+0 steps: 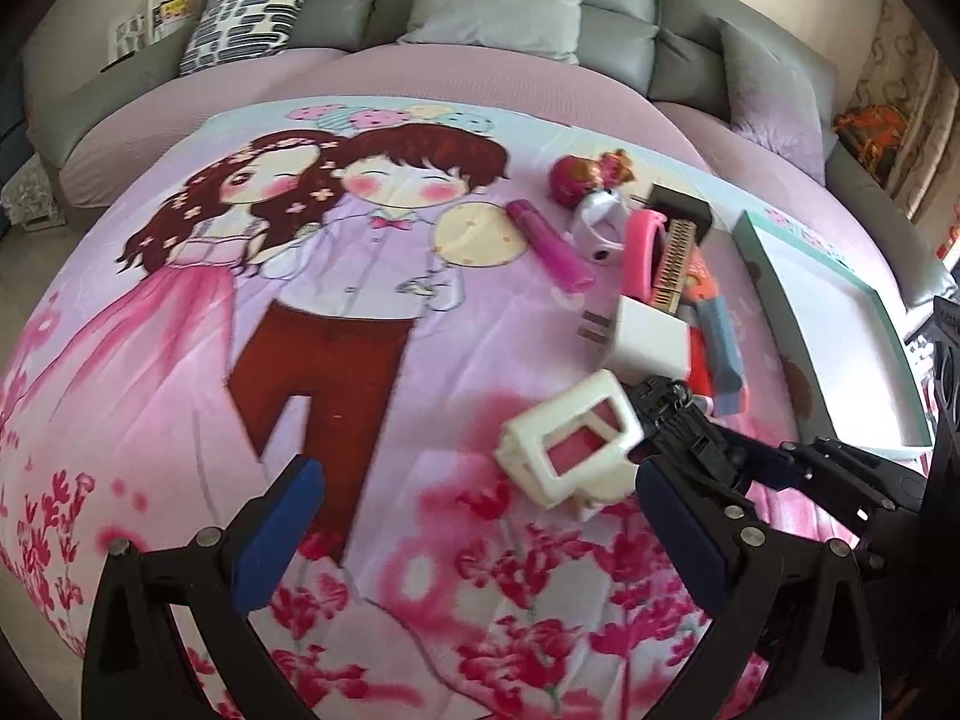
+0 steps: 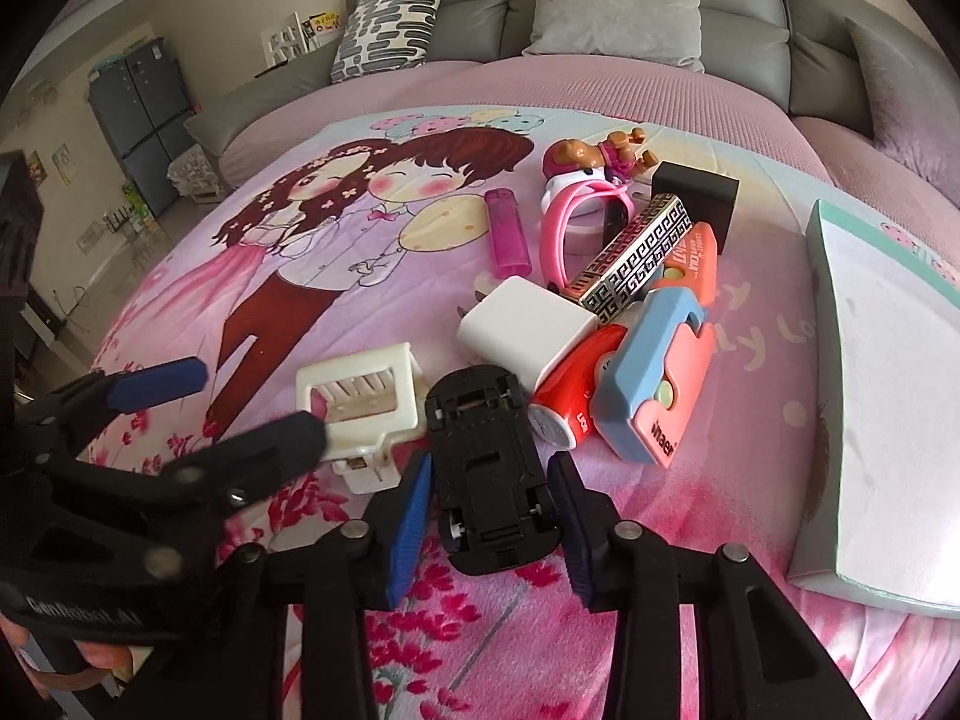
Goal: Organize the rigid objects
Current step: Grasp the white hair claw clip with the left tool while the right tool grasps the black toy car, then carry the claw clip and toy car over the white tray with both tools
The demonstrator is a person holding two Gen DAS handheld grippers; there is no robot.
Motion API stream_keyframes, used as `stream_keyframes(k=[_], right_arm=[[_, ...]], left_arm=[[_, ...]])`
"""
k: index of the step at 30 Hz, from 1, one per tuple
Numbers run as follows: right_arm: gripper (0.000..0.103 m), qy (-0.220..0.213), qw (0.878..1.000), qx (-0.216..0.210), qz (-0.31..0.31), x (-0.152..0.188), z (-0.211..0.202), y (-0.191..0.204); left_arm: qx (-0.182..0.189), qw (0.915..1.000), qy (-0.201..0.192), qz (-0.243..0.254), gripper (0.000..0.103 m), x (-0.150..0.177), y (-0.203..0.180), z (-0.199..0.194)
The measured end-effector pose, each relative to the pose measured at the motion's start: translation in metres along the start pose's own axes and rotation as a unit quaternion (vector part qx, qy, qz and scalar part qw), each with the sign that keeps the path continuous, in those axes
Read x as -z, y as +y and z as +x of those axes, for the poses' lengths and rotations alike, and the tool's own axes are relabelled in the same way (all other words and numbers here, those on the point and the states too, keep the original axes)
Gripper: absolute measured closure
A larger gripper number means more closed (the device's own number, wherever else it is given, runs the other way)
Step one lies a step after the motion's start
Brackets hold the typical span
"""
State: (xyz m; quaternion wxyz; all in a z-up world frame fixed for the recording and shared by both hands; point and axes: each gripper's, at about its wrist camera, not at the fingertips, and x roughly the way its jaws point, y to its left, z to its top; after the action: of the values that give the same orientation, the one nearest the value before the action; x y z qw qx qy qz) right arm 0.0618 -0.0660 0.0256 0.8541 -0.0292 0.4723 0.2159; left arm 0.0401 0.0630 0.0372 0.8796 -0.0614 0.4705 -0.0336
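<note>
Right wrist view: my right tongs (image 2: 489, 501) clamp the upside-down black toy car (image 2: 487, 468) on the bed (image 2: 750, 420), beside the white clip (image 2: 360, 402). Left tongs (image 1: 474, 528) gape wide, holding nothing, near the clip; the teal box lid (image 2: 888, 408) lies to the right.
</note>
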Motion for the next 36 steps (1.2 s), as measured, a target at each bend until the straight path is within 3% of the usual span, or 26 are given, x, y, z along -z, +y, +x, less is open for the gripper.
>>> stream_keyframes(k=[12, 20, 21, 29, 36], right_arm=[[0.066, 0.007, 0.999, 0.012, 0.045, 0.021, -0.018, -0.025], [0.066, 0.005, 0.998, 0.014, 0.060, 0.024, -0.022, -0.035], [0.066, 0.005, 0.998, 0.013, 0.060, 0.024, -0.022, -0.036], [0.066, -0.001, 0.998, 0.011, 0.063, 0.024, -0.025, -0.036], [0.066, -0.052, 0.996, -0.002, 0.071, 0.015, -0.055, -0.037]], left_arm=[[0.006, 0.9996, 0.021, 0.018, 0.002, -0.004, -0.024, 0.019], [-0.011, 0.9990, 0.033, 0.029, 0.037, -0.003, -0.029, 0.028], [-0.012, 0.9989, 0.032, 0.033, 0.046, -0.003, -0.030, 0.028], [-0.015, 0.9987, 0.028, 0.041, 0.046, -0.003, -0.031, 0.022], [-0.017, 0.9983, -0.018, 0.054, 0.046, -0.023, -0.041, -0.013]])
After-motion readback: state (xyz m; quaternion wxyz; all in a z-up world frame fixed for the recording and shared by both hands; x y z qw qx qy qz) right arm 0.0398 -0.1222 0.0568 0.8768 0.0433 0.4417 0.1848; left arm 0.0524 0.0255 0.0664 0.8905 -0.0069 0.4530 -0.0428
